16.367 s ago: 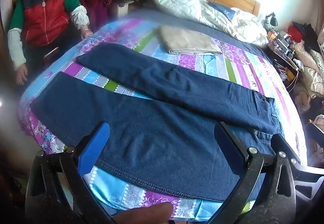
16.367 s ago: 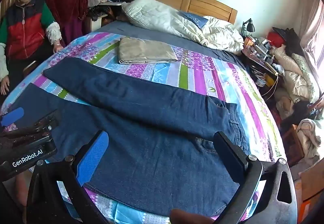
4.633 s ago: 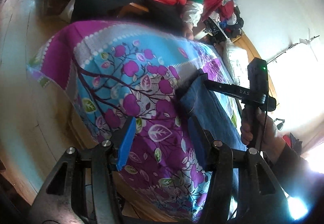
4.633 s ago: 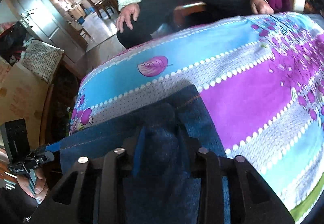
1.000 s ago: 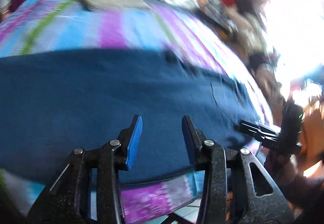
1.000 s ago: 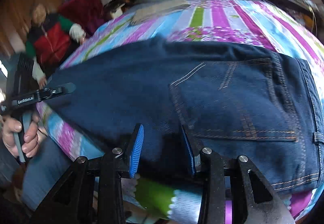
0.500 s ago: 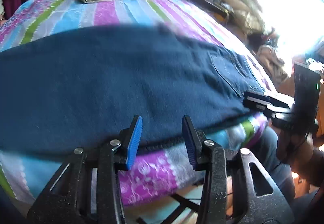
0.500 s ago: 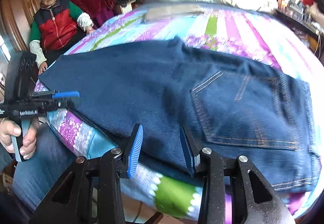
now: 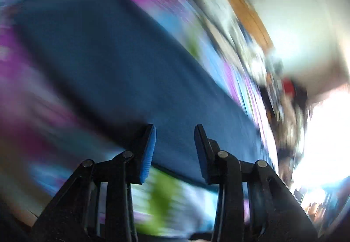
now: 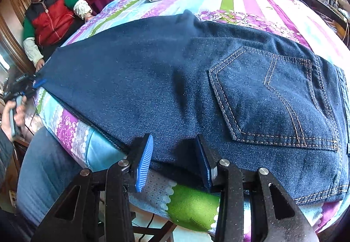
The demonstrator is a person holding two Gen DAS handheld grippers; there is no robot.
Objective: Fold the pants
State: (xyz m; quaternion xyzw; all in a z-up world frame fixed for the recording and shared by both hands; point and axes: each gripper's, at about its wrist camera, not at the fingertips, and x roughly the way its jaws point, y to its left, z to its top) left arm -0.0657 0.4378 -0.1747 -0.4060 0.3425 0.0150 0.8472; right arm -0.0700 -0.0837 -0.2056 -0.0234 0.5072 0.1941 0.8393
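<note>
The jeans (image 10: 196, 80) lay folded leg on leg across the bed (image 10: 240, 7), long axis running from lower right to centre left of the right wrist frame, pocket end at right. The right gripper (image 10: 172, 154) stood partly open at the near edge by the pocket, gripping nothing. The left gripper (image 9: 175, 145), jaws also parted and empty, faced the blurred denim; it appeared nearer the hem, so the next fold likely starts there.

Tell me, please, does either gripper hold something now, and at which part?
Nothing is held. The right gripper is open at the near edge of the jeans. The left gripper is open too, over the same jeans.
</note>
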